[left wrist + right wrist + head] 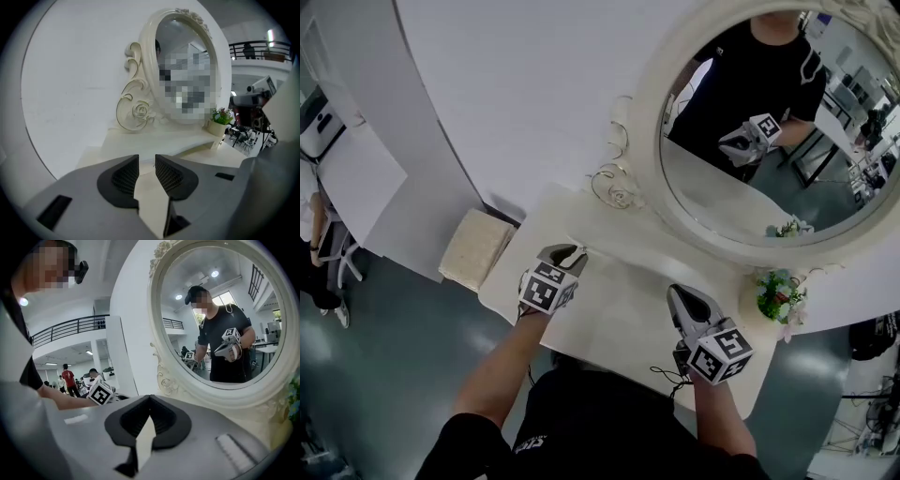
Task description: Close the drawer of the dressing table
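Left gripper (566, 253) held above the dressing table (619, 314) top, jaws parted, nothing between them; right gripper (681, 296) likewise above the top, jaw tips together, empty; drawer visible in no view, its front judged below the near edge, under the person's torso (609, 422); neither gripper clearly nearer

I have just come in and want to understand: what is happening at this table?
A person holds a gripper in each hand over the cream dressing table, facing its oval mirror. The left gripper is open and empty; the right gripper is shut on nothing. No open drawer shows in any view.
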